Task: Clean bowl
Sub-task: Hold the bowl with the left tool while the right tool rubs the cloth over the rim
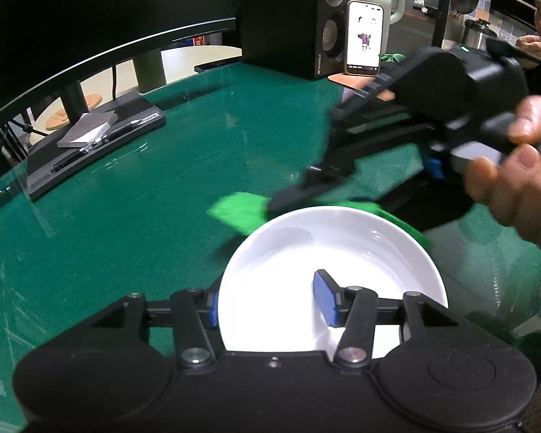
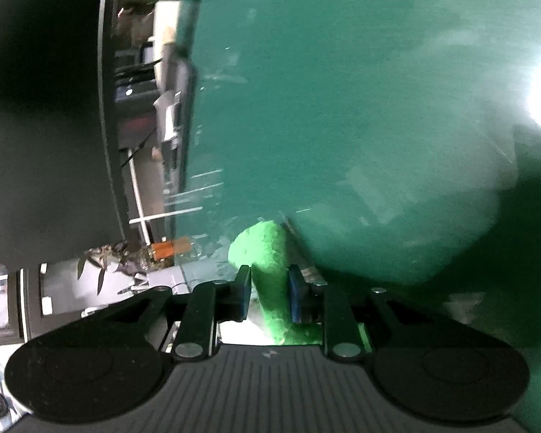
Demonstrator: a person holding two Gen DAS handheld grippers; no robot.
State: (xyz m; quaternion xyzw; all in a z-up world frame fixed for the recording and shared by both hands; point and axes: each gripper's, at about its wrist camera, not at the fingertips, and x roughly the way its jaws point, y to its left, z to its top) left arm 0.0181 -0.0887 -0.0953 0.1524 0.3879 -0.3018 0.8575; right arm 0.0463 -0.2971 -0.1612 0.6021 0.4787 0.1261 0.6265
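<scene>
Sitting on the dark green table top, the white bowl lies close under the left wrist camera, inside bare and glossy. Left gripper straddles the near-left rim: one blue pad inside the bowl, the other outside the wall; whether the pads press on the wall, cannot tell. Bright green cloth lies against the bowl's far rim. Right gripper, held in a hand, has its jaws narrow and clamped on a fold of that cloth. Farther back: a phone propped against a speaker, screen lit.
</scene>
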